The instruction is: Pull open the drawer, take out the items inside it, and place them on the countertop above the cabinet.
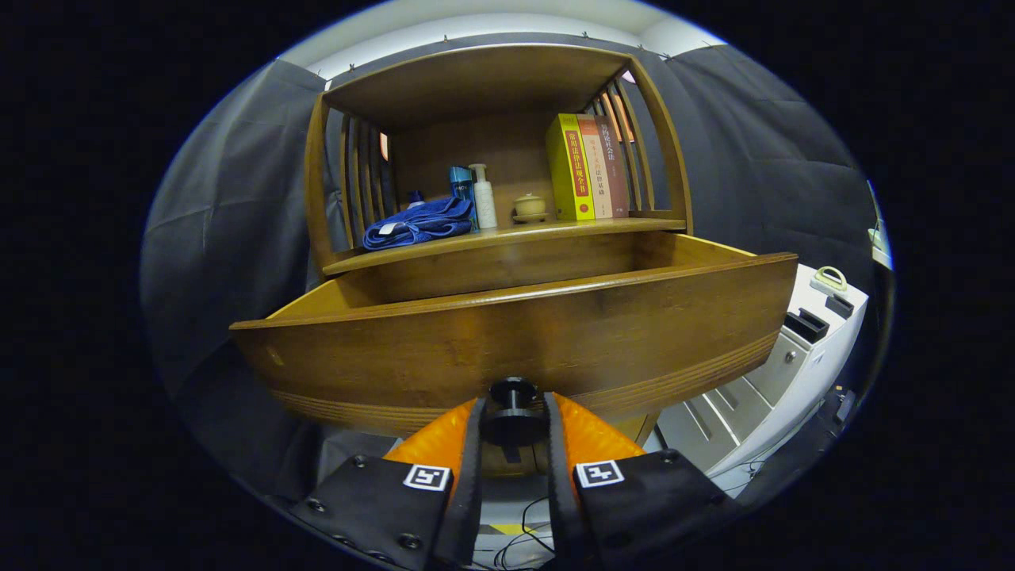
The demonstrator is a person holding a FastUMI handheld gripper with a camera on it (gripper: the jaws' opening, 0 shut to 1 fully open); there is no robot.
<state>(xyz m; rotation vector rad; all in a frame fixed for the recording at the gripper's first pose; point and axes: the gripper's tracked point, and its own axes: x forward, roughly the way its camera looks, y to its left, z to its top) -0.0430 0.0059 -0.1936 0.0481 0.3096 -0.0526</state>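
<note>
Drawer (515, 341) stands pulled well out below the surface (507, 236), its inside hidden behind the front; the tongs (513, 424) are clamped on its black knob (512, 404). Best let go squarely, then rise over the front edge

One drawer (515, 333) just ahead of the fingers; beyond it three books (588, 166), two bottles (473, 194), one blue towel (419, 224), one small jar (530, 208).

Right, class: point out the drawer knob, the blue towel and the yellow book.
drawer knob (513, 406), gripper view, on its dark disc between the gripper (513, 432) fingers.
blue towel (420, 224), gripper view, on its folded middle.
yellow book (576, 168), gripper view, on its spine.
</note>
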